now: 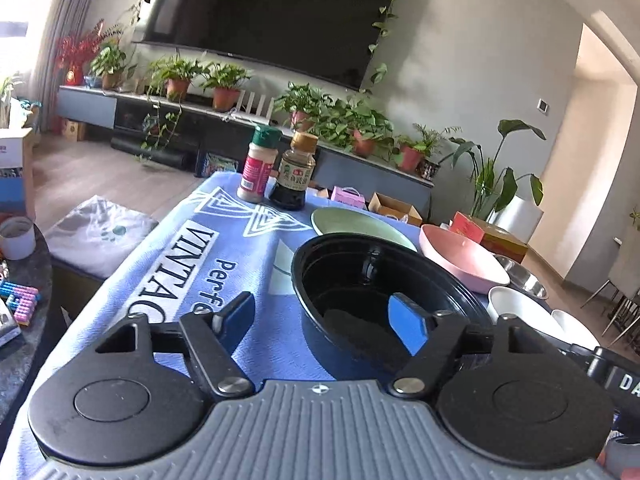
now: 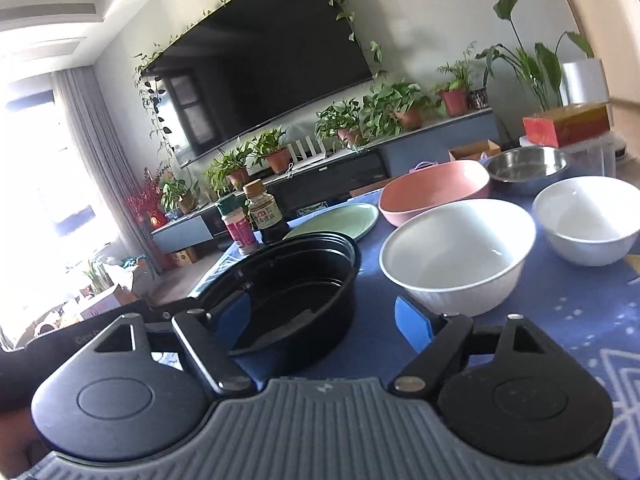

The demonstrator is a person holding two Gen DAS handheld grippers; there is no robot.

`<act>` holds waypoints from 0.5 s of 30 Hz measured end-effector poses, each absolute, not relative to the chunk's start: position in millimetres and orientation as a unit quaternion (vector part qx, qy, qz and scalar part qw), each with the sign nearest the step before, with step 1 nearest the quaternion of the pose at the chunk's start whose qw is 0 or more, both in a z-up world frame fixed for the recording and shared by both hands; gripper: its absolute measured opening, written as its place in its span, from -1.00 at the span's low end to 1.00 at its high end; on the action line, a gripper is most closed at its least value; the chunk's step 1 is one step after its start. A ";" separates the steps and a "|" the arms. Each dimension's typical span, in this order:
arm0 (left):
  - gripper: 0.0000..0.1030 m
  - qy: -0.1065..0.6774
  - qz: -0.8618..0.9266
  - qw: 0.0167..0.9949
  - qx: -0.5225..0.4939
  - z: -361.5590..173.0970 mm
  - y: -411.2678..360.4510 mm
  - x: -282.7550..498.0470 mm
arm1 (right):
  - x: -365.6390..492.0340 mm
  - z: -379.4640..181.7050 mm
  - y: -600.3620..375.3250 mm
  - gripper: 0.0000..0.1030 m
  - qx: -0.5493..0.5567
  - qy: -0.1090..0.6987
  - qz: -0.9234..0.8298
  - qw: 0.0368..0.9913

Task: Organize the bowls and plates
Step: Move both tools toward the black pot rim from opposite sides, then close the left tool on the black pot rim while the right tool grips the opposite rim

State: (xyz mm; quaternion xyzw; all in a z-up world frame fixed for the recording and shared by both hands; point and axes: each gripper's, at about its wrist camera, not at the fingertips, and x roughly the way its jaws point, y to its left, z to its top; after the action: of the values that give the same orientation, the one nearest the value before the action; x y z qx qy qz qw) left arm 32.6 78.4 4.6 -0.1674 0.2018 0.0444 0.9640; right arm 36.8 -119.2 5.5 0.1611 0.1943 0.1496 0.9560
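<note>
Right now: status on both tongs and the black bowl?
Left tongs straddling the black bowl's near rim, pads not yet pressing. Right tongs open, empty. Big white bowl close beside the black bowl, green plate behind.

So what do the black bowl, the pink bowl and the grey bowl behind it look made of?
Black bowl: likely thin glossy plastic, with stepped moulded rim and sharp reflections. Pink bowl: matte, possibly ceramic or melamine; no glare. Grey bowl: apparently stainless steel, with mirror-like sheen.
</note>
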 end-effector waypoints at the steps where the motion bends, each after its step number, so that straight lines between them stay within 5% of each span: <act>1: 0.26 0.203 0.045 0.964 -0.167 4.3 78.1 34.7 | 37.3 6.4 -117.7 1.00 0.160 0.194 0.148 0.956; 15: -0.11 0.212 0.058 0.959 -0.178 -1.9 82.4 49.2 | 50.1 0.3 -110.5 1.00 0.172 0.206 0.140 0.953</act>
State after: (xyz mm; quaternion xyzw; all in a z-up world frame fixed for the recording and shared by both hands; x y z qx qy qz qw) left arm 49.2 82.4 -1.9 -0.1778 0.2116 0.0579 0.9593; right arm 50.1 -110.5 0.3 0.1722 0.2065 0.1400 0.9530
